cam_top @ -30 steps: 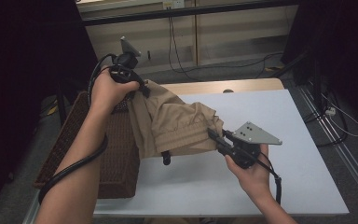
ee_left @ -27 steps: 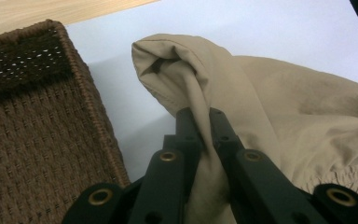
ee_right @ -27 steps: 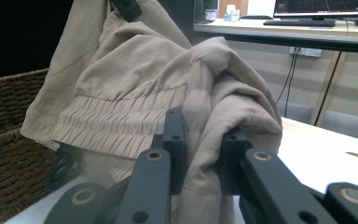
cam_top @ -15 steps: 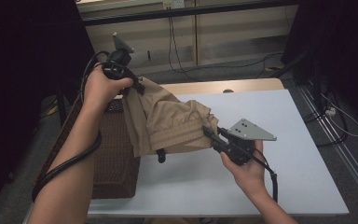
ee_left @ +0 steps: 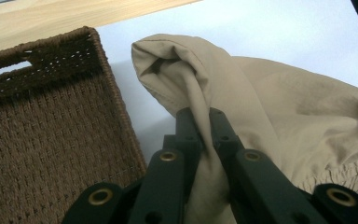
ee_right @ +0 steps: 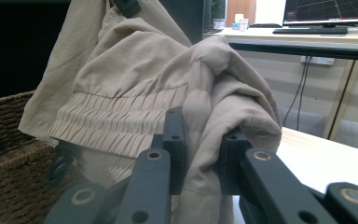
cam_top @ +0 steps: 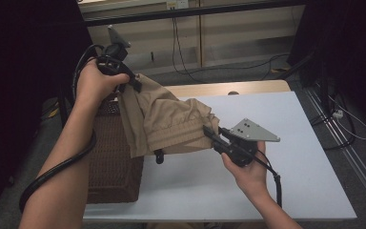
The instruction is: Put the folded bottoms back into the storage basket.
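Observation:
A tan garment with an elastic gathered band hangs in the air between my two grippers, over the left part of the white table. My left gripper is raised at the upper left, shut on one end of the cloth; its jaws pinch a fold of the garment close to the gripper. My right gripper is lower, at the middle, shut on the other end. In the right gripper view the garment bunches between the jaws of that gripper.
A brown wicker basket stands at the table's left edge, below the hanging cloth; its woven wall fills the left. A small black part dangles from the garment's lower edge. A wooden strip borders the far side.
My left hand has lifted its end of the garment upward and a little left, stretching the cloth more steeply. The right hand has stayed about where it was.

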